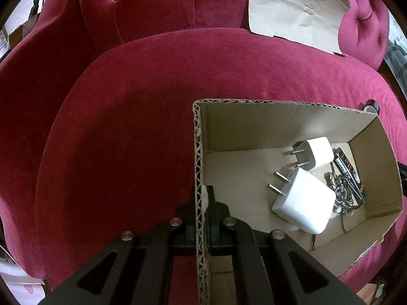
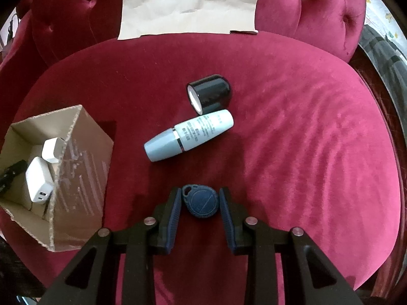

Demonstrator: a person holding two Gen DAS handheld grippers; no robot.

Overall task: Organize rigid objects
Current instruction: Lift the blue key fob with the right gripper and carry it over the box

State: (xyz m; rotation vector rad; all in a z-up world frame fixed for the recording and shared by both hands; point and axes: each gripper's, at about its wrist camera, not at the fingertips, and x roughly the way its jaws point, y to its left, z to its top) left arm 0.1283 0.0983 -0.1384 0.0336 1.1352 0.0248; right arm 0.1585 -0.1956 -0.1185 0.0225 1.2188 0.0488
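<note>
Right wrist: tongs (image 2: 201, 198) around key fob (image 2: 202, 203).

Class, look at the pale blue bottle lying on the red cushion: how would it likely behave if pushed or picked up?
The pale blue bottle lies on its side and looks round, so a sideways push would probably roll it. Its smooth, tapered cap end might slip between fingers. It touches the black cap, so nudging it may shift that too.

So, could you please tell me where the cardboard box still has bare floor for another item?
The cardboard box is bare along its left wall, beside the chargers; keys crowd the right.
</note>
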